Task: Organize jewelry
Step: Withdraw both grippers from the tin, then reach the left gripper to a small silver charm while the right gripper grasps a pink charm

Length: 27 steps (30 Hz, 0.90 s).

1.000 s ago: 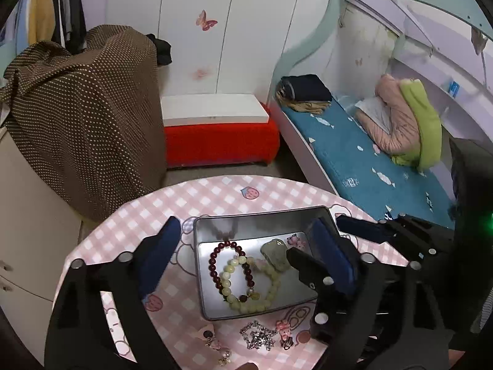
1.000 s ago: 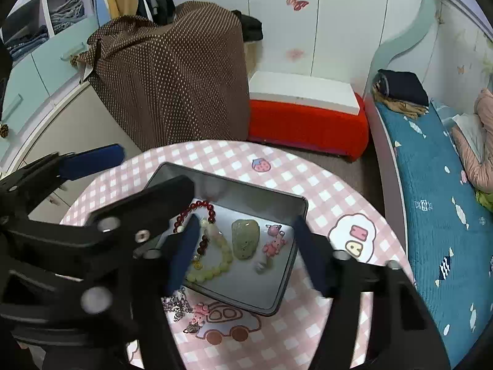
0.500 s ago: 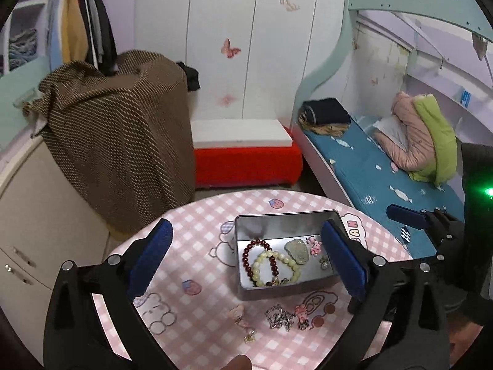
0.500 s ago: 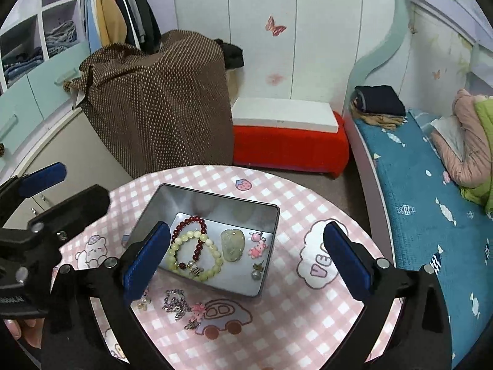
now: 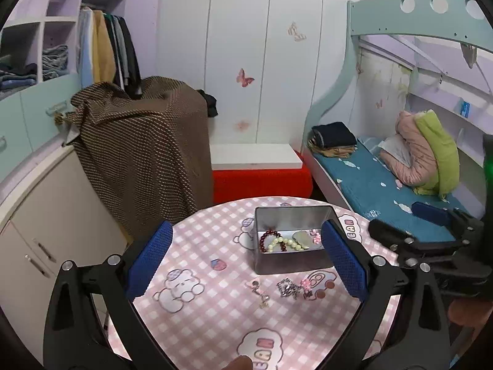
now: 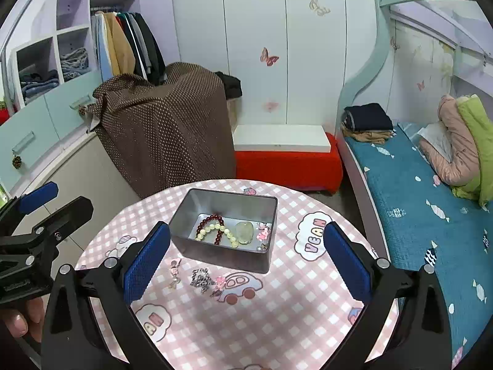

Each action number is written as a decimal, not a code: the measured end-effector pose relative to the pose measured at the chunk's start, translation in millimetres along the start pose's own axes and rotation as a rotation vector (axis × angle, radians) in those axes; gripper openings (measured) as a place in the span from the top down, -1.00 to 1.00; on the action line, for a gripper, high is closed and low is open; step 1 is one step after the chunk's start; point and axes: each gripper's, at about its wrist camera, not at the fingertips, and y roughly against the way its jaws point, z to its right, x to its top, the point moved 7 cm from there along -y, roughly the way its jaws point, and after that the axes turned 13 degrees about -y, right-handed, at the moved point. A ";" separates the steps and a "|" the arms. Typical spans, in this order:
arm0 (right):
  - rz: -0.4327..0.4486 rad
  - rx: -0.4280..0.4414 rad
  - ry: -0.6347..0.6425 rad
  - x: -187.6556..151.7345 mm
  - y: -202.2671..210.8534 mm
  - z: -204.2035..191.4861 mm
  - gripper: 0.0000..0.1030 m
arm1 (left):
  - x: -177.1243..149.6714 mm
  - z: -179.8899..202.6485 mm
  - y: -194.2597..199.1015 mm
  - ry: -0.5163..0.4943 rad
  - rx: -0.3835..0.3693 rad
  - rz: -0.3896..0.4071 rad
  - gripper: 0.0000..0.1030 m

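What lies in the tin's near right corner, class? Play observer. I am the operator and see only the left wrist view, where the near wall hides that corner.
Observer: The right wrist view shows a small grey bead on the floor of the tin, just below the pink charm.
Operator: Is the right gripper holding anything?
Observer: No. The right gripper is open, with nothing between its pads.

Left gripper and right gripper both hang side by side with jaws spread wide, holding nothing.
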 end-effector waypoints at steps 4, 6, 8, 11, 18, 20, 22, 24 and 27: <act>0.018 -0.010 0.003 -5.3 13.0 2.7 -0.86 | -11.9 -4.6 15.7 0.011 0.020 0.010 -0.89; 0.007 -0.024 0.005 -12.1 13.5 5.9 -0.86 | -19.2 -8.1 21.3 0.008 0.042 0.012 -0.89; -0.005 -0.037 0.004 -21.9 11.6 10.5 -0.86 | -29.3 -11.1 24.0 0.011 0.056 0.007 -0.90; -0.038 -0.053 0.004 -40.3 5.3 17.4 -0.86 | -48.2 -13.2 22.7 0.022 0.055 -0.019 -0.90; -0.117 -0.068 0.026 -76.1 -22.1 13.4 -0.86 | -89.8 -8.7 6.1 0.048 0.050 -0.087 -0.89; -0.138 -0.072 0.031 -83.3 -31.7 11.4 -0.86 | -97.4 -8.0 -0.2 0.054 0.048 -0.102 -0.89; -0.155 -0.077 0.038 -88.5 -40.6 10.5 -0.86 | -104.4 -8.1 -8.0 0.054 0.043 -0.121 -0.90; -0.176 -0.088 0.043 -94.1 -51.8 9.7 -0.86 | -109.7 -6.9 -14.1 0.054 0.041 -0.134 -0.90; -0.204 -0.097 0.051 -100.5 -65.5 7.8 -0.82 | -115.4 -6.6 -22.8 0.064 0.034 -0.151 -0.90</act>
